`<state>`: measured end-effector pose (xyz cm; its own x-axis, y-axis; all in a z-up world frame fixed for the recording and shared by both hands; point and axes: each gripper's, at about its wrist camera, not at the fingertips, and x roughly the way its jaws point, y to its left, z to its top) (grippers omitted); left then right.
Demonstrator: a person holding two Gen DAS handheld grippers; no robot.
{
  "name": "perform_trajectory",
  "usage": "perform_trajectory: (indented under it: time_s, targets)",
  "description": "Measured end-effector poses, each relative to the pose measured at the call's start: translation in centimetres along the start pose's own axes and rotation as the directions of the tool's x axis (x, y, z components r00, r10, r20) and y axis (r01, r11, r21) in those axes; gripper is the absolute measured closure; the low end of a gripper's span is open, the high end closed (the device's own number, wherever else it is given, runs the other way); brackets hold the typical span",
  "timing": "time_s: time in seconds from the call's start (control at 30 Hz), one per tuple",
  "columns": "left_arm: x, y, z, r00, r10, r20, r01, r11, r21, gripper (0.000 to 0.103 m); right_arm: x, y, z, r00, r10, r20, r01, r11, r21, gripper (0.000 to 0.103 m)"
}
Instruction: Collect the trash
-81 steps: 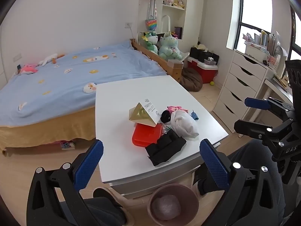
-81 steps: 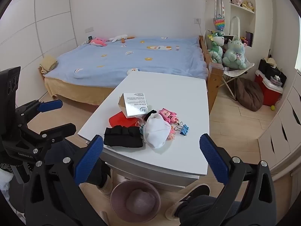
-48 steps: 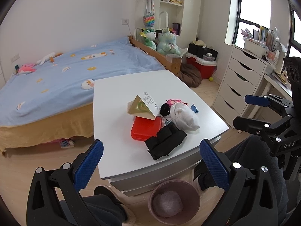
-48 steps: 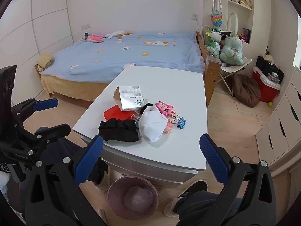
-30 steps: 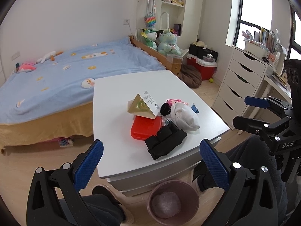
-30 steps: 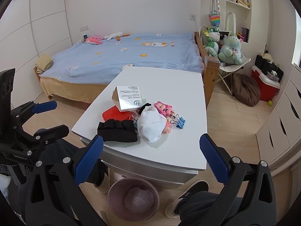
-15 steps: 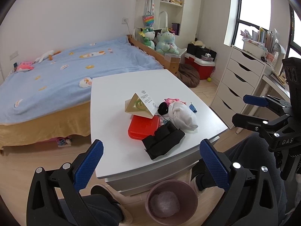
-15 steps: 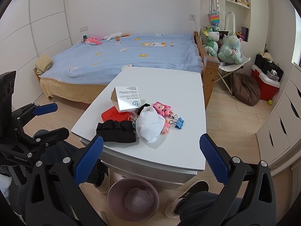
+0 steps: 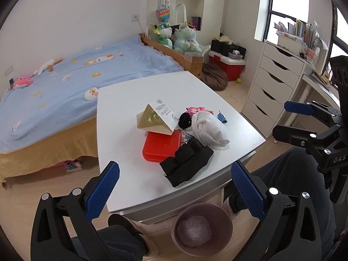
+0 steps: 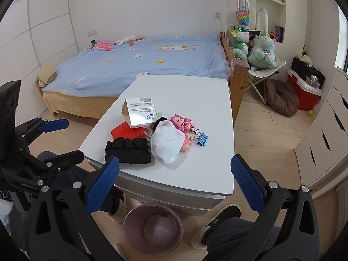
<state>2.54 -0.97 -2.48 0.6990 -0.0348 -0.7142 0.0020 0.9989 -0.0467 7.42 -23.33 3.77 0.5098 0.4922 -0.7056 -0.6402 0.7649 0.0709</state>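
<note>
Both grippers are hanging open and empty at the table's (image 10: 195, 91) near edge. The left gripper (image 9: 174, 187) is facing the pile from the near left, the right gripper (image 10: 174, 180) from the near right. The box (image 10: 140, 112), likely trash, is lying at the pile's far left, nearer the left gripper. The bin (image 10: 130, 224) on the floor below is holding a clear bag (image 10: 159, 230).

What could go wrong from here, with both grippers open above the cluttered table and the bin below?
The triangular carton leans on the red case, so lifting it may shift the pile. The bin sits partly under the table edge, so a drop could miss. The pink doll might be mistaken for trash.
</note>
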Motion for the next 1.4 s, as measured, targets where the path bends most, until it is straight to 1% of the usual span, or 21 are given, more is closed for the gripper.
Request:
perform_trajectory:
  time_s: [0.3, 0.4, 0.5, 0.57, 0.63, 0.67, 0.7, 0.83, 0.93, 1.0, 1.1, 1.4]
  targets:
    - [3.9, 0.4, 0.9, 0.994, -0.035, -0.102, 0.033, 0.999, -0.017, 0.005, 0.1, -0.6, 0.0, 1.000, -0.007, -0.014, 0.008, 1.000, 0.006, 0.003]
    - [5.4, 0.5, 0.9, 0.988, -0.055, -0.146, 0.050, 0.998, -0.035, 0.005, 0.0, -0.9, -0.1, 1.000, -0.008, -0.015, 0.008, 1.000, 0.010, 0.003]
    - [6.9, 0.5, 0.5, 0.980, -0.061, -0.188, 0.052, 0.997, -0.049, 0.005, 0.1, -1.1, -0.2, 1.000, -0.008, -0.019, 0.008, 1.000, 0.013, 0.003]
    - [7.7, 0.8, 0.2, 0.976, -0.064, -0.207, 0.051, 0.996, -0.069, 0.005, 0.2, -1.2, -0.3, 1.000, -0.006, -0.022, 0.007, 1.000, 0.015, 0.003]
    - [8.3, 0.9, -0.1, 0.974, -0.084, -0.211, 0.065, 0.993, -0.095, 0.005, 0.3, -1.1, -0.4, 1.000, -0.003, -0.026, 0.004, 1.000, 0.015, 0.003]
    - [8.5, 1.0, -0.1, 0.974, -0.091, -0.209, 0.070, 0.992, -0.108, 0.008, 0.4, -1.1, -0.4, 1.000, -0.001, -0.028, 0.002, 1.000, 0.015, 0.003]
    - [8.5, 1.1, -0.3, 0.973, -0.101, -0.208, 0.077, 0.990, -0.118, 0.019, 0.5, -1.1, -0.5, 1.000, -0.001, -0.029, 0.001, 1.000, 0.015, 0.003]
    - [8.6, 1.0, -0.2, 0.970, -0.129, -0.206, 0.102, 0.985, -0.137, 0.043, 0.6, -1.2, -0.5, 0.999, 0.004, -0.032, -0.004, 1.000, 0.016, 0.003]
    - [8.5, 0.8, -0.2, 0.970, -0.136, -0.199, 0.110, 0.984, -0.137, 0.059, 0.8, -1.1, -0.6, 0.999, 0.007, -0.034, -0.006, 1.000, 0.015, 0.003]
    - [8.2, 0.6, -0.2, 0.971, -0.136, -0.196, 0.112, 0.986, -0.126, 0.073, 0.9, -1.0, -0.7, 0.999, 0.008, -0.036, -0.007, 1.000, 0.012, 0.003]
    - [7.7, 0.8, -0.3, 0.974, -0.141, -0.179, 0.119, 0.985, -0.125, 0.079, 1.2, -0.9, -0.7, 0.999, 0.010, -0.037, -0.009, 1.000, 0.012, 0.003]
    - [4.7, 0.5, 0.4, 0.986, -0.125, -0.112, 0.115, 0.989, -0.089, 0.080, 2.0, -0.5, -0.2, 0.999, 0.018, -0.049, -0.018, 1.000, 0.003, 0.003]
